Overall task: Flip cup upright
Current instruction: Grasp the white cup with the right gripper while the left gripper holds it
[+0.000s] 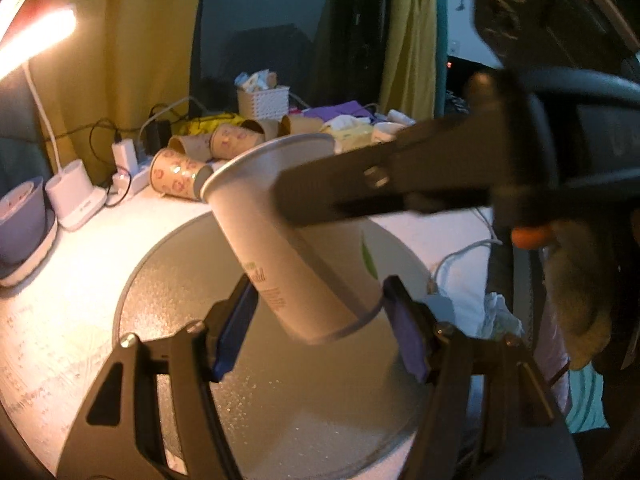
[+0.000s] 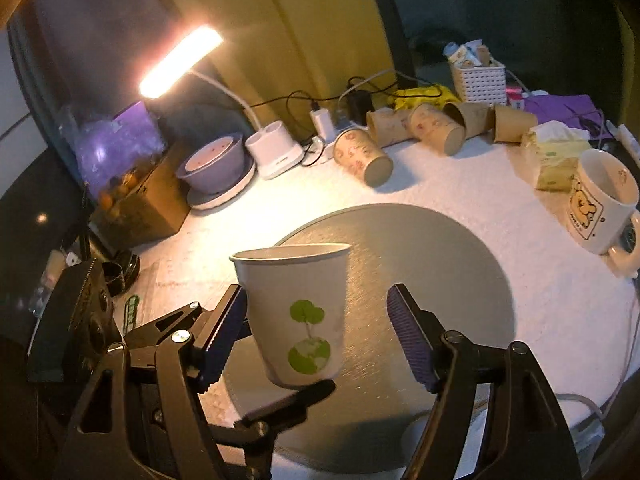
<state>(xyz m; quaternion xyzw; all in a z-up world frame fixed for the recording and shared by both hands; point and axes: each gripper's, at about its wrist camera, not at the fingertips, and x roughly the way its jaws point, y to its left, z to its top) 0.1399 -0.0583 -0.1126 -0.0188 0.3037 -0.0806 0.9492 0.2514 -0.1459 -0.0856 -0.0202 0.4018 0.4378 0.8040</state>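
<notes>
A white paper cup (image 1: 288, 240) with a green leaf print is held in the air above the round grey mat (image 1: 180, 280), mouth up and tilted. My left gripper (image 1: 320, 320) is shut on the cup near its base. In the right wrist view the cup (image 2: 296, 312) stands mouth up between my right gripper's (image 2: 320, 332) fingers, which are spread and not touching its right side. The left gripper's fingers (image 2: 288, 404) show below the cup there. The right gripper's finger (image 1: 380, 188) crosses in front of the cup in the left wrist view.
Several brown patterned paper cups (image 2: 400, 140) lie on their sides at the back. A bear mug (image 2: 600, 204), tissue pack (image 2: 556, 152), white basket (image 2: 478, 78), desk lamp (image 2: 180, 62), purple bowl (image 2: 216, 164) and cables stand around the mat (image 2: 420, 280).
</notes>
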